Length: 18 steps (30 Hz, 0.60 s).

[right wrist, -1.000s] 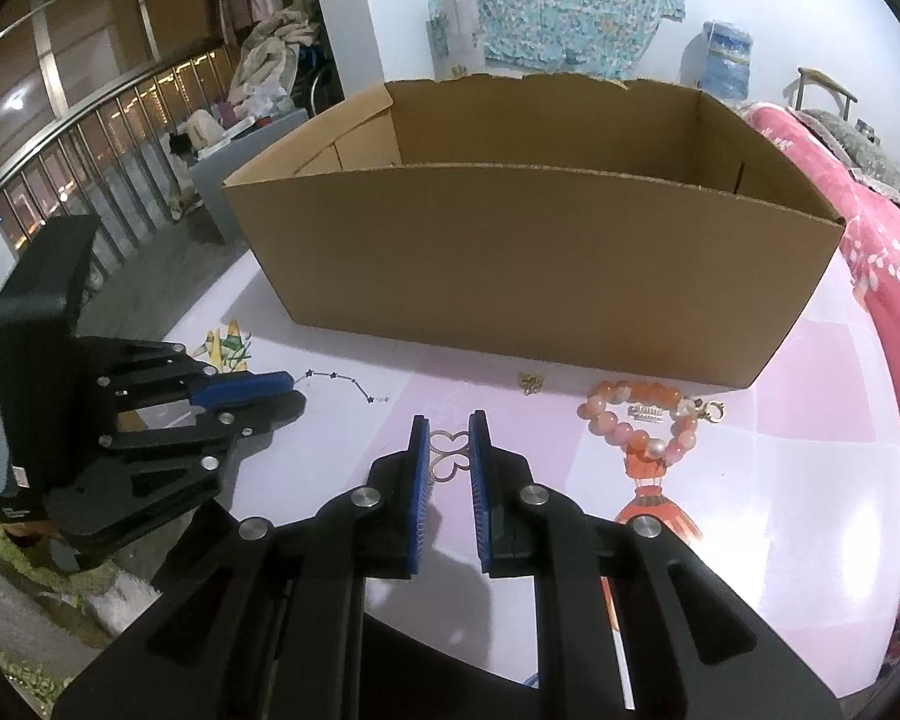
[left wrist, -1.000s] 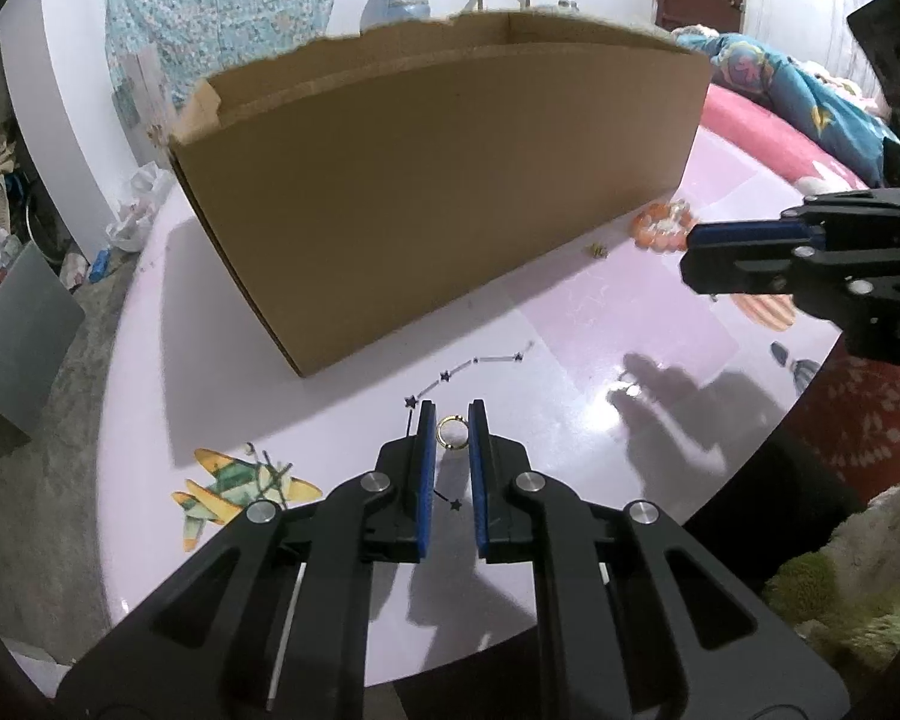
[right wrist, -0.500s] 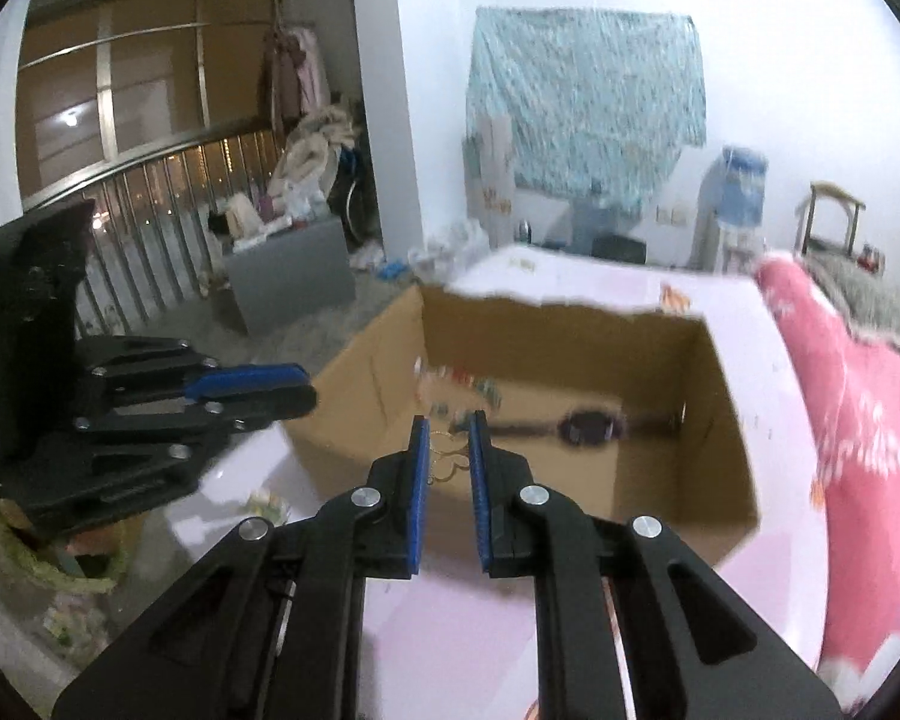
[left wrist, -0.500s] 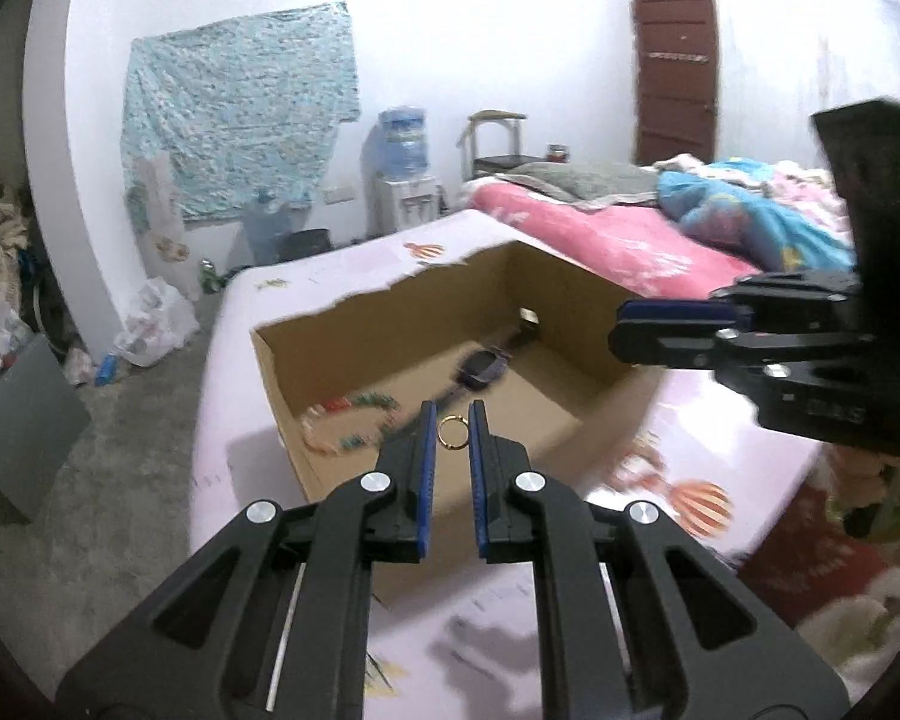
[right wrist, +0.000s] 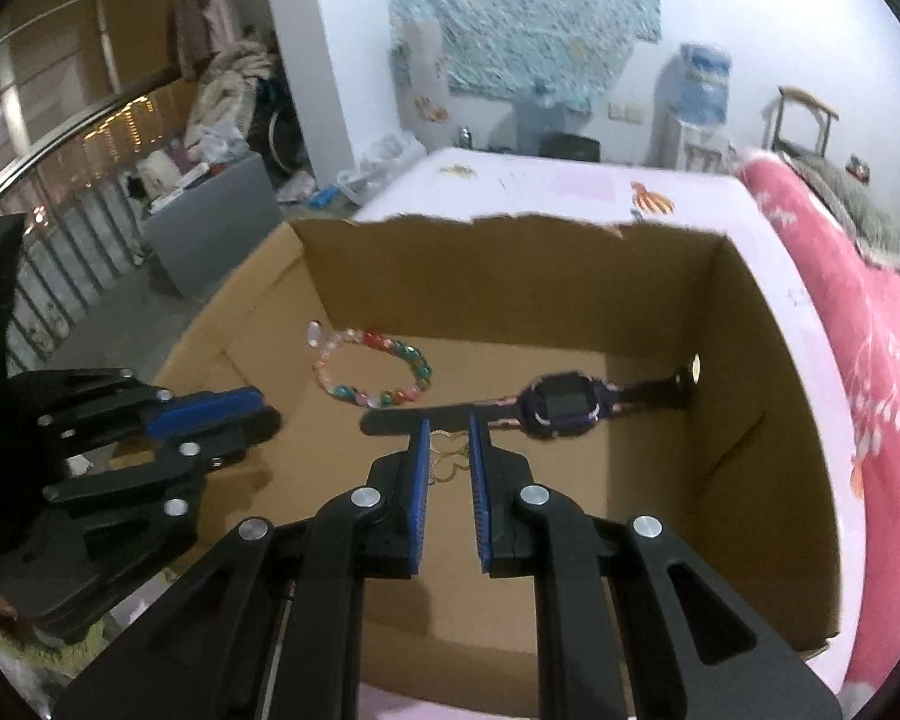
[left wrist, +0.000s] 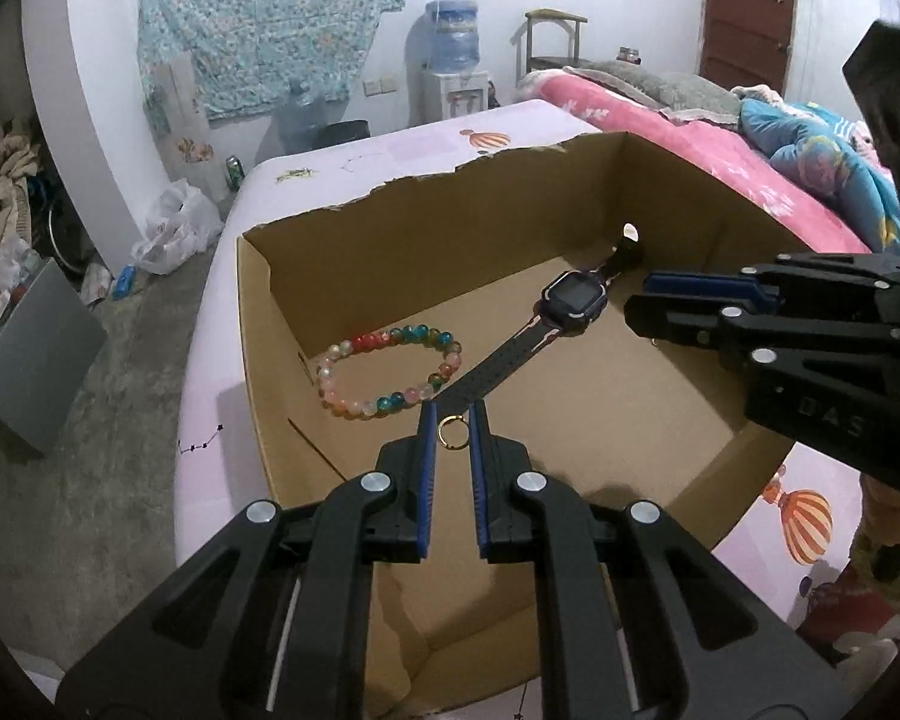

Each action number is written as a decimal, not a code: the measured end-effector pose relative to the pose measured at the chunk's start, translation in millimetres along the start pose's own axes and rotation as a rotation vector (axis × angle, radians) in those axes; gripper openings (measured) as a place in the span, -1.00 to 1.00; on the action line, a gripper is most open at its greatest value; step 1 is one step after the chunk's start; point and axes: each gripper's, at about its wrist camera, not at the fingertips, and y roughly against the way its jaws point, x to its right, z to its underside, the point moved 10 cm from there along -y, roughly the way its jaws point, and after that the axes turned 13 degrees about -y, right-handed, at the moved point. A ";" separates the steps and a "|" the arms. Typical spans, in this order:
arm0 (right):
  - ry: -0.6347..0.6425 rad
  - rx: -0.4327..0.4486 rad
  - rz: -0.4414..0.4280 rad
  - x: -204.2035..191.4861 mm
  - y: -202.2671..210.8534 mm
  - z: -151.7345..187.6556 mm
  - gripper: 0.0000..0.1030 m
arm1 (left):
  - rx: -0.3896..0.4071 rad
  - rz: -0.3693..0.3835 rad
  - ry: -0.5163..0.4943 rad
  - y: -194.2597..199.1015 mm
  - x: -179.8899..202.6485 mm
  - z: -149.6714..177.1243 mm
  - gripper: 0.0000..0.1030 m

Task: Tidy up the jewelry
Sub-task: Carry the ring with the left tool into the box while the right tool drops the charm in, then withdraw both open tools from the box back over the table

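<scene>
Left wrist view: left claw (left wrist: 450, 420) pinches gold ring (left wrist: 452, 433) above box (left wrist: 570, 426).

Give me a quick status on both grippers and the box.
Left gripper shut on gold ring, above cardboard box. Right gripper shut on gold heart-shaped piece, also above box. Beaded bracelet and smartwatch already inside. Nothing blocking.

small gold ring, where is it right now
The small gold ring is pinched between the tips of the left tongs, held above the open cardboard box, just near of the multicoloured bead bracelet and the black watch strap.
</scene>
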 end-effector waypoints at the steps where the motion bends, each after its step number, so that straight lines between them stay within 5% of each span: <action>1: -0.003 -0.001 0.003 1.3 -0.3 1.1 -0.73 | -0.002 -0.003 0.000 0.2 -0.8 0.7 -0.80; 5: -0.015 0.005 0.011 4.9 3.9 3.4 -0.72 | -0.011 -0.012 0.005 0.4 -2.8 1.0 -0.77; 18: -0.057 0.083 0.001 8.9 33.8 -5.1 -0.05 | 0.043 -0.042 0.036 27.7 -5.7 -0.9 -0.21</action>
